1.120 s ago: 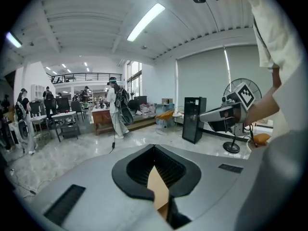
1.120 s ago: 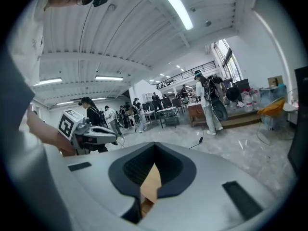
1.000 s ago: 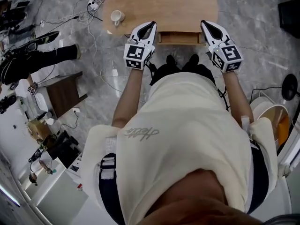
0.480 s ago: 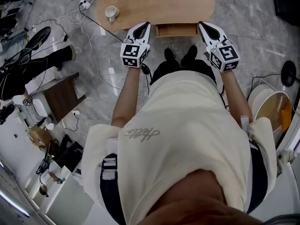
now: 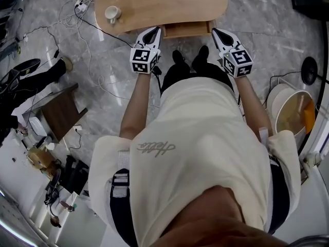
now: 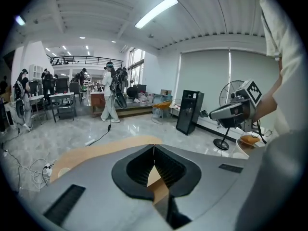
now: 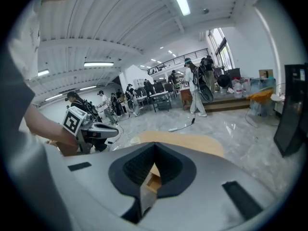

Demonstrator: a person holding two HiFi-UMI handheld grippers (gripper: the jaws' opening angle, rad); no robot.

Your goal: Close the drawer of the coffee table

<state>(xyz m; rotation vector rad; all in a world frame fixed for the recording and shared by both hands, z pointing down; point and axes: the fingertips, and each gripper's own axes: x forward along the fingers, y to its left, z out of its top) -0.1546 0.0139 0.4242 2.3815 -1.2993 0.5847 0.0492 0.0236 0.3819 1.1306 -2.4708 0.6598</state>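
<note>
The oval wooden coffee table (image 5: pixel 169 1) is at the top of the head view. Its drawer (image 5: pixel 187 31) sticks out a little from the near edge. My left gripper (image 5: pixel 156 30) is shut, its tip at the drawer's left front corner. My right gripper (image 5: pixel 215 31) is also shut, its tip at the right front corner. In the left gripper view the closed jaws (image 6: pixel 154 147) point over the tabletop (image 6: pixel 96 152), and the right gripper (image 6: pixel 236 110) shows beside them. The right gripper view has shut jaws (image 7: pixel 155 144) over the drawer corner (image 7: pixel 153 181). Whether either tip touches the drawer front is unclear.
A white cup (image 5: pixel 112 13) stands on the table's left end. A power strip and cables (image 5: pixel 82 5) lie on the marble floor to the left. A dark wooden side table (image 5: pixel 59 112) is at the left, a round white tub (image 5: pixel 293 112) and a fan base (image 5: pixel 310 68) at the right.
The table, drawer and both grippers have slid up and left in the head view. The grippers keep their places at the drawer's two front corners, both still shut.
</note>
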